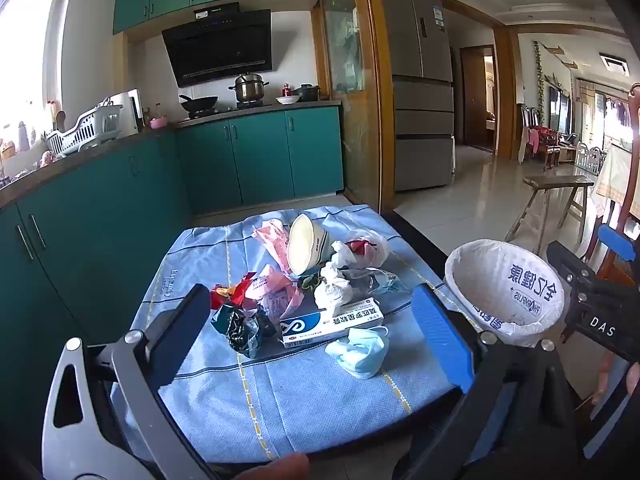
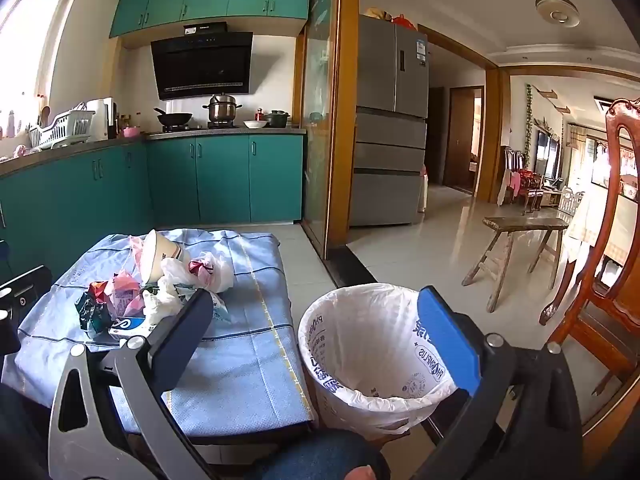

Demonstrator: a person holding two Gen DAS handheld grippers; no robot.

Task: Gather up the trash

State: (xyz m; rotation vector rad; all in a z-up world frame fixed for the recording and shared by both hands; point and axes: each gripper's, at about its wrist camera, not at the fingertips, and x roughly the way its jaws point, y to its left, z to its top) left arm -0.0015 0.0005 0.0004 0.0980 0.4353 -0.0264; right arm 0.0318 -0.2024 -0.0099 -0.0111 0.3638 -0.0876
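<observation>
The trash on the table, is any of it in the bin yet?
Not yet. The bin with its white liner looks empty inside. Both the left gripper and right gripper are open and hold nothing. Everything is left on the blue cloth: the face mask, the box, the tipped bowl and the crumpled wrappers.

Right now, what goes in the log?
left gripper: open, empty | right gripper: open, empty | trash pile: on table | bin: empty

Trash pile [image 1: 308, 300] lying on the cloth-covered table [image 1: 280, 400], tipped bowl [image 1: 306, 248] sitting behind the box [image 1: 332, 322], mask [image 1: 360, 352] lying in front, lined bin [image 2: 376, 360] standing right of the table.
</observation>
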